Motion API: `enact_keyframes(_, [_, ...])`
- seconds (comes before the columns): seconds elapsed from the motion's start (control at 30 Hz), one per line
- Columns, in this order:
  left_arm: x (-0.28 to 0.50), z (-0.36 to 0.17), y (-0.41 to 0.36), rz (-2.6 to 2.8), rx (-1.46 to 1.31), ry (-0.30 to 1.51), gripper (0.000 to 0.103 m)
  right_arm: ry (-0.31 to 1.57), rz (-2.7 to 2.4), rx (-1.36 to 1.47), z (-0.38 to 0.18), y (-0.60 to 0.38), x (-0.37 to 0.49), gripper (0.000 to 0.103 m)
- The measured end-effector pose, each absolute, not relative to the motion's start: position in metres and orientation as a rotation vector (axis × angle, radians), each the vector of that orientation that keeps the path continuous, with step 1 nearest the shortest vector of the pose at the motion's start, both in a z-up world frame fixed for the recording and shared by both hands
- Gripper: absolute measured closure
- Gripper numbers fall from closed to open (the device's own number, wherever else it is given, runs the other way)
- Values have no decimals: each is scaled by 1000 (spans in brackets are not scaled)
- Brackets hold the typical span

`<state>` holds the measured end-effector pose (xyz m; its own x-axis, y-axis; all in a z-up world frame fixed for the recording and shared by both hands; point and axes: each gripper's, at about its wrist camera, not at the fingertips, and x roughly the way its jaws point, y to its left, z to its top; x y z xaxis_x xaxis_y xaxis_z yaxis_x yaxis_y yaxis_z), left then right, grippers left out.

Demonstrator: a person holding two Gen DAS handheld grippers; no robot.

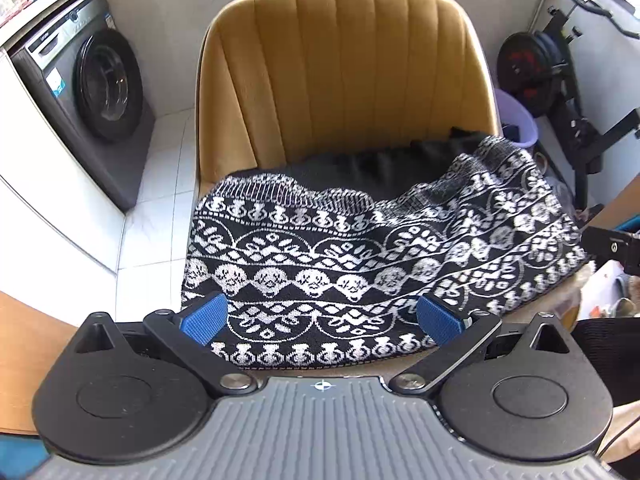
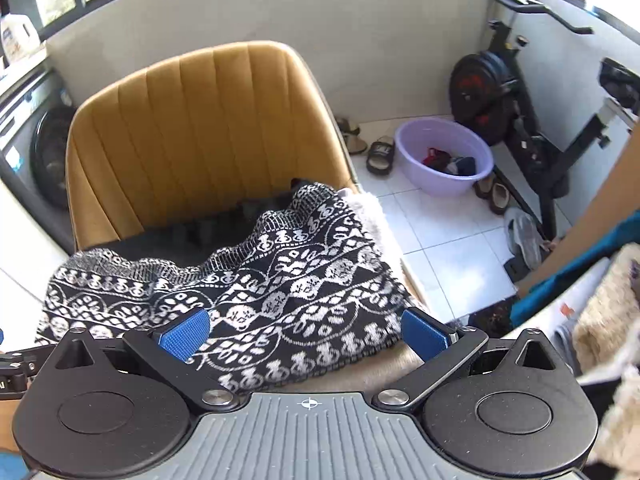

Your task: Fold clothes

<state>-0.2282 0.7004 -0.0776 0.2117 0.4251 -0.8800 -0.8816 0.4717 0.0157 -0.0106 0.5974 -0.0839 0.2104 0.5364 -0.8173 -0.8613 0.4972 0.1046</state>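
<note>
I note a mustard upholstered chair [image 1: 344, 72] with a black-and-white patterned knit sweater [image 1: 360, 256] lying rumpled across its seat, over a black garment [image 1: 384, 164] behind it. A lavender basin [image 2: 442, 156] sits on the tiled floor to the chair's right. My left gripper [image 1: 322, 318] and right gripper [image 2: 306, 334] are both spread wide over the sweater's near hem, gripping nothing.

The knit garment [image 1: 360, 248] is black with white bands of skull-like faces, diamonds and scallops (its ribbed edge striped grey). The chair [image 1: 340, 72] behind it is mustard yellow with vertical channels. Far right sits a lilac basin [image 2: 442, 156]; far left, a dark grey washing machine [image 1: 84, 88]. Floor tiles [image 2: 452, 256] are white.
</note>
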Motion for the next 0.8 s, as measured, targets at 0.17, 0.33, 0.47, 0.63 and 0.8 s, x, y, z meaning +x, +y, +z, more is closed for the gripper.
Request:
enact_keyframes(0.17, [-232,-59,680,932,-517,959,0,881,933,-344,-40,556,-26,1])
enact_keyframes(0.33, [-234,-59,657,868,-527,983,0,854,843,-257,-12,512,-34,1])
enact_keyframes(0.47, [-226,-57,635,804,-502,1006,0,837,784,-232,-1,478,-39,1])
enact_keyframes(0.63, [-205,-41,606,766,-414,997,0,832,697,-176,7,432,-34,1])
enact_keyframes(0.8, [-180,-14,561,775,-279,904,0,822,611,-121,11,369,-29,1])
